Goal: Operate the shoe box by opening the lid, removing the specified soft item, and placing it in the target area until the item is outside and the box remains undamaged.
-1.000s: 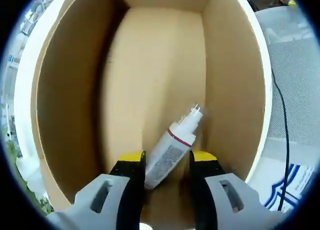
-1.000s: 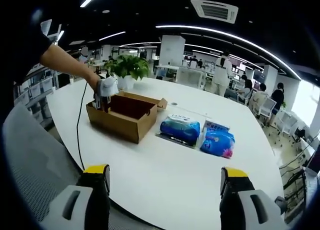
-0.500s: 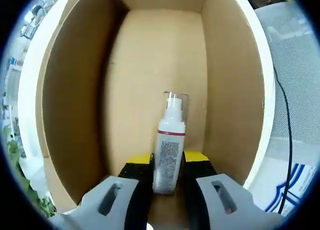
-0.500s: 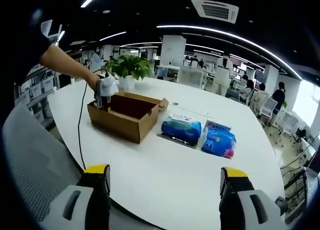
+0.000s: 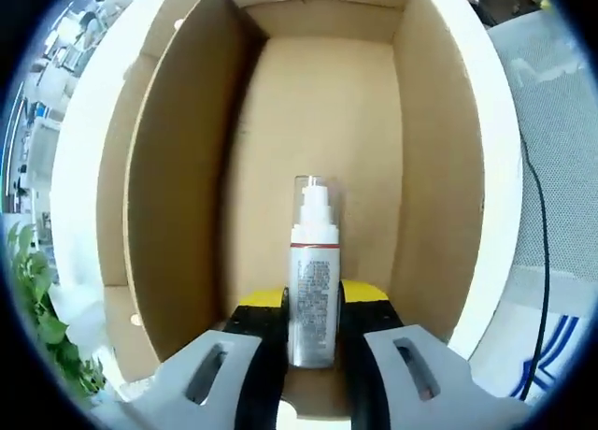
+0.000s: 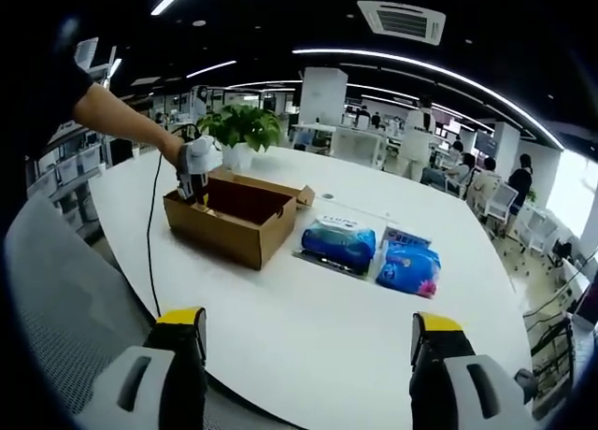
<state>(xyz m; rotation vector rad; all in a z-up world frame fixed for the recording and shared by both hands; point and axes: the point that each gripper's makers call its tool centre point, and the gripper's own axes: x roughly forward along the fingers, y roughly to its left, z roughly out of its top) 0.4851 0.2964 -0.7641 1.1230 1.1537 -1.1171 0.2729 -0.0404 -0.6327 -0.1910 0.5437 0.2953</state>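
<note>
Inside the open shoe box [image 5: 318, 103], the left hand-held gripper [image 5: 313, 308] grasps a bottle [image 5: 313, 280]; lift straight toward twelve o'clock, clear of the walls.

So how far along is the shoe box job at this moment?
Done: the shoe box already stands open on the white table. In hand: the left gripper is shut on the white pump bottle, which is over the box floor, between the walls. Left: lifting the bottle clear and setting it on the table. The right gripper is open and holds nothing, above the near table edge.
</note>
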